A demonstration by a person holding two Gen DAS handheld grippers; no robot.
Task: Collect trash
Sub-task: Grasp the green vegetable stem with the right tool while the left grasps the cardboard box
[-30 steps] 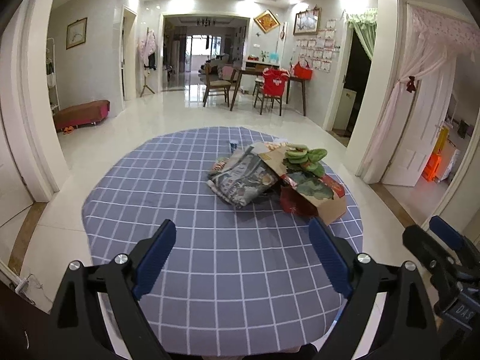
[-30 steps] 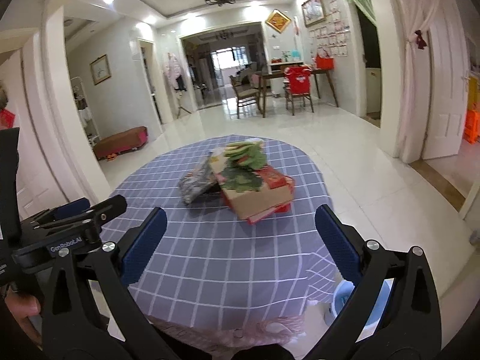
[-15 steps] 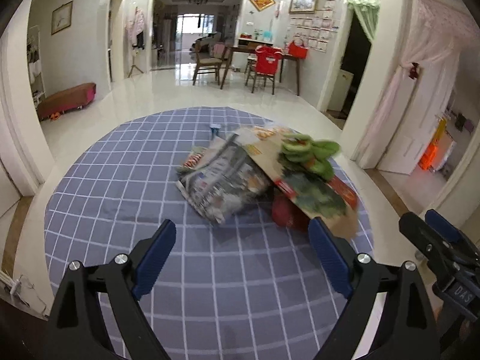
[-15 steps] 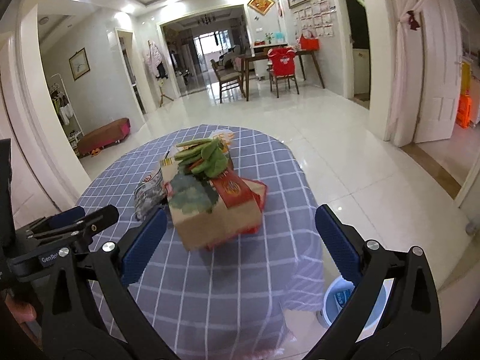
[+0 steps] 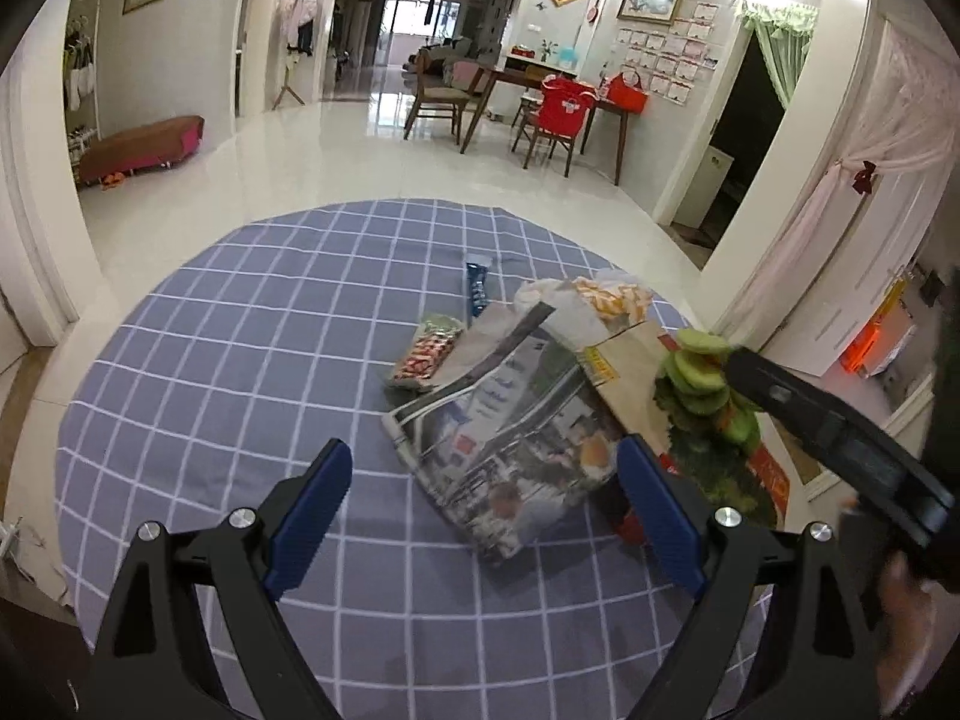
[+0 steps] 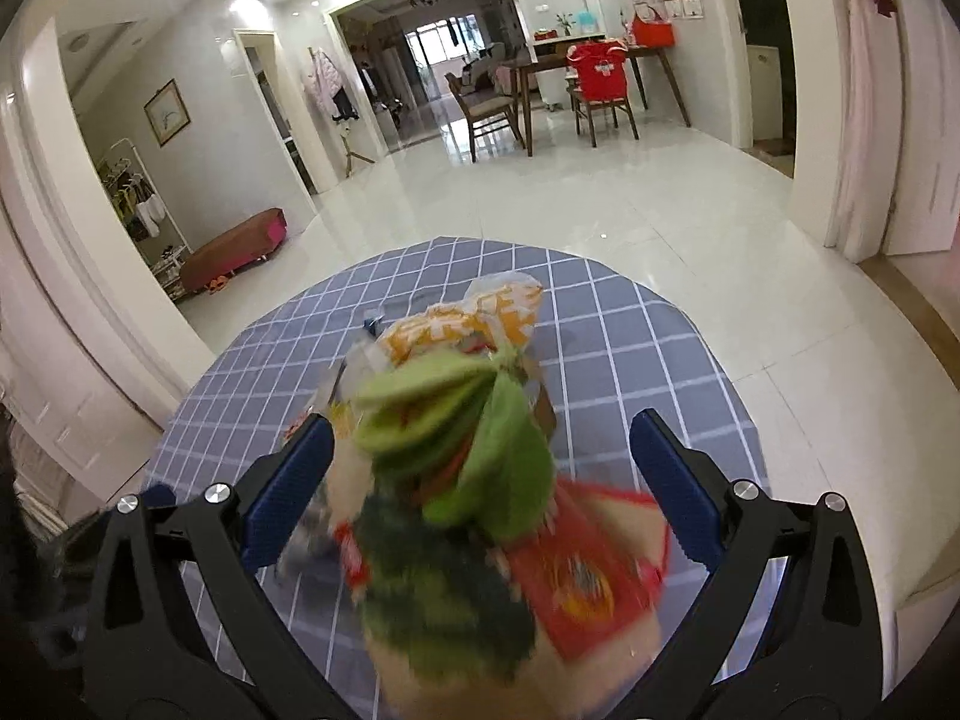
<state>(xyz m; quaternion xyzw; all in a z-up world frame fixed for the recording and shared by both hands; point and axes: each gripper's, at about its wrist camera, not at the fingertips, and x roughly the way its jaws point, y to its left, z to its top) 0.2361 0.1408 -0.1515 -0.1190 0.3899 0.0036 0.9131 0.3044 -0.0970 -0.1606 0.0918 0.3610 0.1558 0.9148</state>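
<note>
The left gripper [image 5: 480,516], tilted downward, stood with jaws wide and empty over the blue checked tablecloth [image 5: 240,372]. Just beyond it lay the glossy folded newspaper [image 5: 510,438], its long axis running from 5 toward 11 o'clock. At 3 o'clock, the right gripper [image 6: 480,480] gaped wide around the blurred cardboard box piled with green vegetable scraps [image 6: 456,516], pads apparently clear.

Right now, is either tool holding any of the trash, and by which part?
Nothing is held. The left tool hangs open before the newspaper; the right tool is open around the cardboard box, pads not touching.
</note>
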